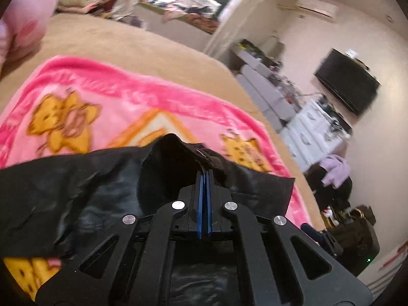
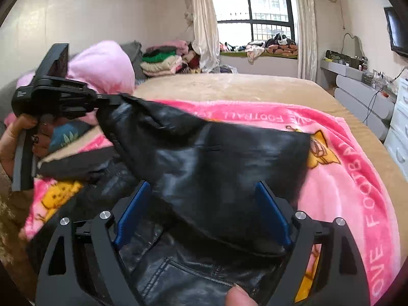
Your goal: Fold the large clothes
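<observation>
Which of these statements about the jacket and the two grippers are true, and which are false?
1. The left gripper is shut on the black jacket. True.
2. The right gripper is clamped on the jacket. False: its jaws stand wide apart and its pads do not press the leather.
3. The jacket lies on a pink blanket. True.
4. The blanket is plain, without print. False: it shows yellow cartoon figures and white letters.
5. The window has its curtains drawn closed. False: it is uncovered.
</observation>
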